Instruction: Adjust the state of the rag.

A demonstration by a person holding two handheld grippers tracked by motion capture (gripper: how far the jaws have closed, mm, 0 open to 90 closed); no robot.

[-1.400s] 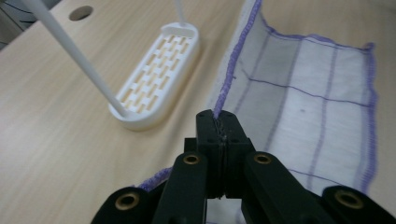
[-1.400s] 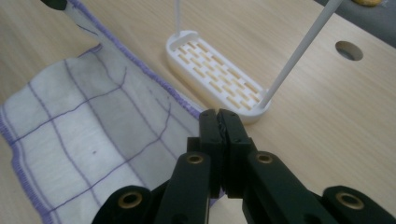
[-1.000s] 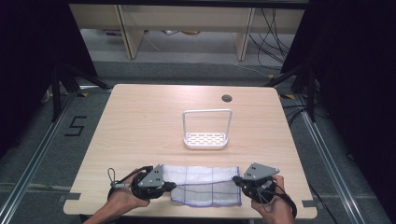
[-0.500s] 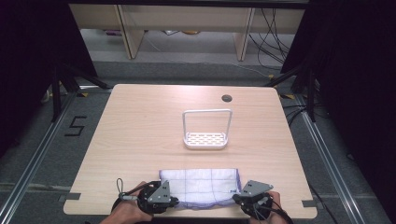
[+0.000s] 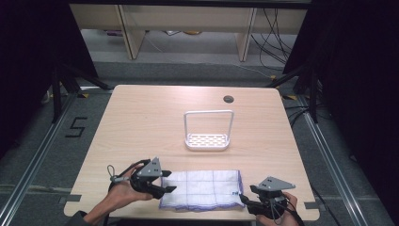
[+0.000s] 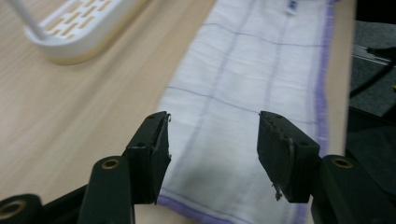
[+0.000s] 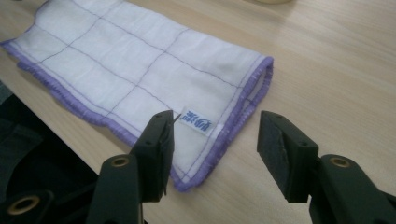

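Observation:
A folded white cloth (image 5: 202,189) with purple grid lines and a purple hem lies flat at the table's near edge. My left gripper (image 5: 167,185) is open at the cloth's left end, jaws hovering over the cloth (image 6: 243,93). My right gripper (image 5: 243,199) is open at the cloth's near right corner, where a small label (image 7: 195,122) shows on the cloth (image 7: 116,60). Neither gripper holds anything.
A white plastic rack (image 5: 208,140) with a tall wire handle stands mid-table beyond the cloth; its slotted base (image 6: 74,28) shows in the left gripper view. A round cable hole (image 5: 228,99) sits at the far right. The table's near edge (image 5: 188,214) runs just below the cloth.
Both grippers have let go of the cloth and stand open. The left gripper moved outward to the cloth's left end, the right to its near right corner. The cloth now lies folded and flat.

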